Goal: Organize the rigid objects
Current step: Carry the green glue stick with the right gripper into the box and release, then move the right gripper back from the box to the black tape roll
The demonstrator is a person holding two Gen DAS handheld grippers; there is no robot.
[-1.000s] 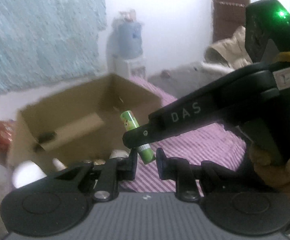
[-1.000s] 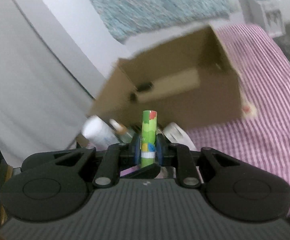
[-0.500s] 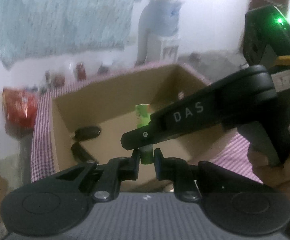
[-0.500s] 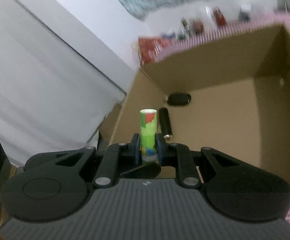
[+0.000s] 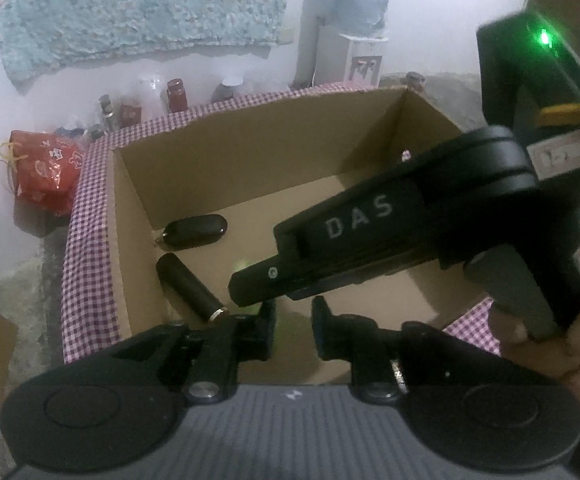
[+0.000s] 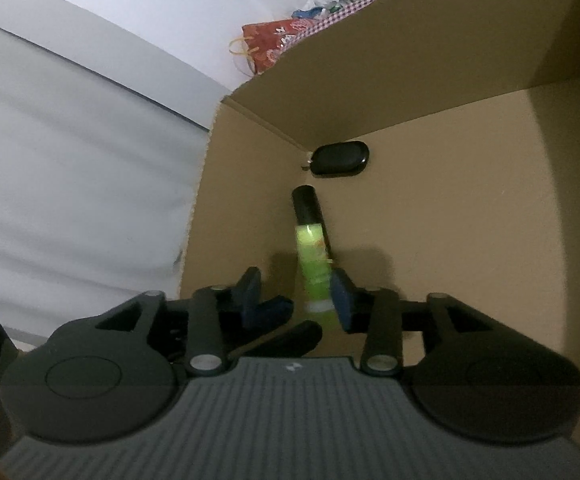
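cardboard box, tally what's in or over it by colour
Black: 2, the oval key fob and the cylinder, both lying on the floor of the cardboard box.
Green: 1, the tube between the open right tongs.
Total: 3

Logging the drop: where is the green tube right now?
In the right wrist view, the green tube sits between the open right claw fingers, over the cardboard box, near the black cylinder.
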